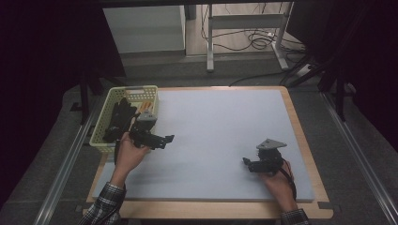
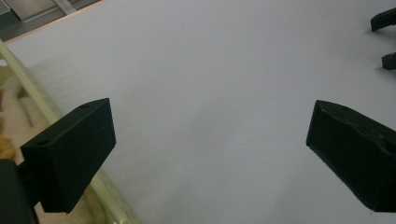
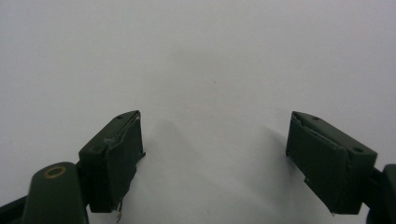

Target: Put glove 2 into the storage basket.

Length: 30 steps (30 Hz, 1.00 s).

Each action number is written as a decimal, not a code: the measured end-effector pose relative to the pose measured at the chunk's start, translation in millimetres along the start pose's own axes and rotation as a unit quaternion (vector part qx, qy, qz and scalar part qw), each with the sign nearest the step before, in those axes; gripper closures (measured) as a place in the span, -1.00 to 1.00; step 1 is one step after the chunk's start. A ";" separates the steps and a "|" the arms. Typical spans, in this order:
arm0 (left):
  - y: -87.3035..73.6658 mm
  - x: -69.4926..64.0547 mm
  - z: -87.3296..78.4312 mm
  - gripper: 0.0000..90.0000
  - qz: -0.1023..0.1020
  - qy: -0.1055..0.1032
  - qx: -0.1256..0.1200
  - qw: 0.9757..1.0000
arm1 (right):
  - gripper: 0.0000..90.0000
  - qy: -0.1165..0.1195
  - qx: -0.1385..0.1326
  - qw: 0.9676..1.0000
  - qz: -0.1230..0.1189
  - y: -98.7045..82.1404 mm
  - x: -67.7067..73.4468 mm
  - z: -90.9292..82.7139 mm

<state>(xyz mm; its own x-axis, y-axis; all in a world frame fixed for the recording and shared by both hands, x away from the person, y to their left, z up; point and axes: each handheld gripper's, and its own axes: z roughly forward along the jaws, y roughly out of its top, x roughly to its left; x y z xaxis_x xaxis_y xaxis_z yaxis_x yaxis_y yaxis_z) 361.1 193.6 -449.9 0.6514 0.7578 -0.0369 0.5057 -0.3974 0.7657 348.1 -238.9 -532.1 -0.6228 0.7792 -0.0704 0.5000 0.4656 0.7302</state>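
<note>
A dim room with dark drapes at both sides surrounds a wooden table (image 1: 307, 154) whose top is almost wholly covered by a pale grey rectangular mat (image 1: 220, 140). Beyond the table, at twelve o'clock, stands a grey metal frame (image 1: 244, 28) with black cables (image 1: 248, 40) looped on the floor beneath it.

At about nine to ten o'clock on the table sits a pale yellow plastic lattice basket (image 1: 123, 93), its long side along the mat's left edge. Inside it lie dark, glove-like black items (image 1: 121, 118) and something orange (image 1: 147, 106); what exactly they are cannot be told.

The left gripper (image 1: 165, 139) hovers just beside the basket's near right corner, at roughly nine o'clock, held in the person's left hand (image 1: 127, 152), and points toward three o'clock across the mat. In the left gripper view its jaws stand wide apart with nothing between them, bare mat ahead and the basket's rim (image 2: 28, 84) running along the left.

The right gripper (image 1: 246, 162) sits at about four o'clock on the mat, held in the right hand (image 1: 277, 180), pointing toward nine o'clock, well apart from the left one and from the basket. In the right gripper view its jaws are likewise spread wide, with plain mat between them.

The sleeves (image 1: 104, 206) at the bottom edge are checked.
</note>
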 end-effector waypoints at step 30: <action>-12.5 -28.1 18.2 -0.96 0.013 -0.037 -0.007 0.999 | -0.60 -0.001 0.000 1.000 -0.001 -0.1 0.0 0.0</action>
<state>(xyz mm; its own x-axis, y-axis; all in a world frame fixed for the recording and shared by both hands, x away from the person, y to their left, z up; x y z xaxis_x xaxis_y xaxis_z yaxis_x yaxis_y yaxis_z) 346.7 167.8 -470.2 0.7043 0.7069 -0.0644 0.4806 -0.4081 0.7762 348.1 -238.9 -532.2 -0.6231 0.7787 -0.0728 0.4985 0.4672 0.7302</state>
